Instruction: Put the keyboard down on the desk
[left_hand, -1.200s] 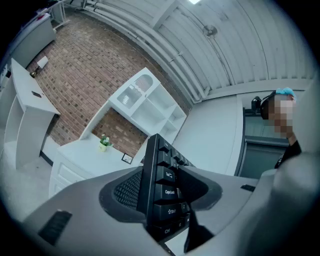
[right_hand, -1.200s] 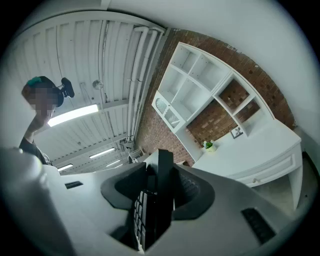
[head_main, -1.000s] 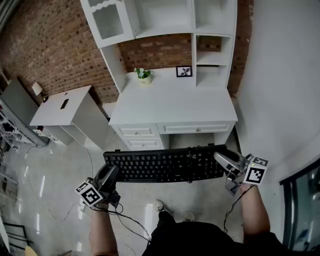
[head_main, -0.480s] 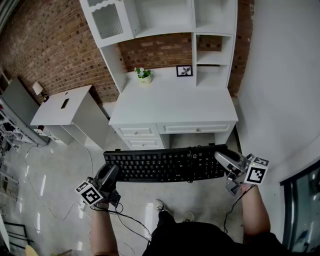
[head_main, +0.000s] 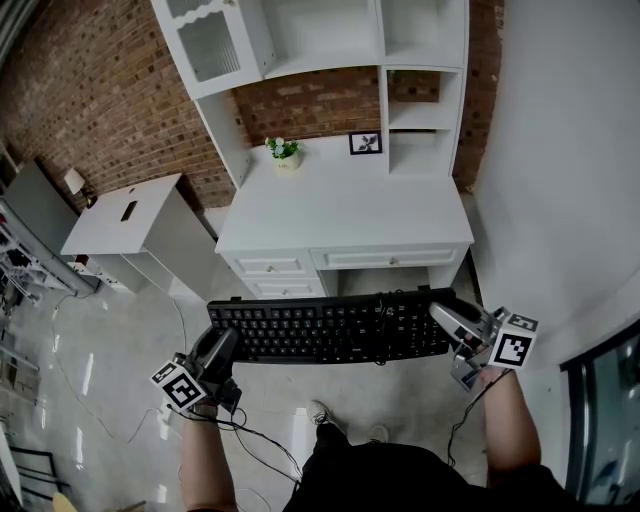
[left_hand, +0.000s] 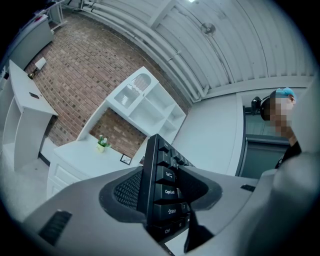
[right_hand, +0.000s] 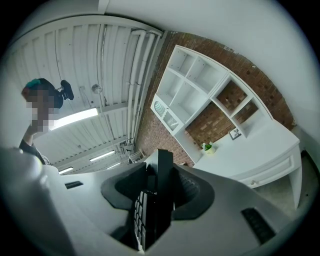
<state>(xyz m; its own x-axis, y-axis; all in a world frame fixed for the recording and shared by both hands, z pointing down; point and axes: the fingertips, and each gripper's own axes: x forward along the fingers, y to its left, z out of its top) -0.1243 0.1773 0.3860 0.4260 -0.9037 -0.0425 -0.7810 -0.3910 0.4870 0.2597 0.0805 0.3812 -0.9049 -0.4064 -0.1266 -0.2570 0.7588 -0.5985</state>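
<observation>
A black keyboard (head_main: 330, 328) hangs level in the air in front of the white desk (head_main: 345, 212), over the floor and below the desk top. My left gripper (head_main: 215, 352) is shut on its left end, where the Caps Lock and Shift keys (left_hand: 167, 192) sit between the jaws. My right gripper (head_main: 452, 322) is shut on the keyboard's right end (right_hand: 157, 200), which stands edge-on between the pads. A black cable (head_main: 383, 305) lies across the keys near the middle.
On the desk top stand a small potted plant (head_main: 285, 152) and a framed picture (head_main: 365, 143) at the back. A white hutch with shelves (head_main: 330, 45) rises above it. A low white cabinet (head_main: 135, 225) stands to the left, a white wall (head_main: 560, 150) to the right.
The head view has shifted slightly, so the desk sits a little higher and to the left in frame. The keyboard and both grippers hold the same pose.
</observation>
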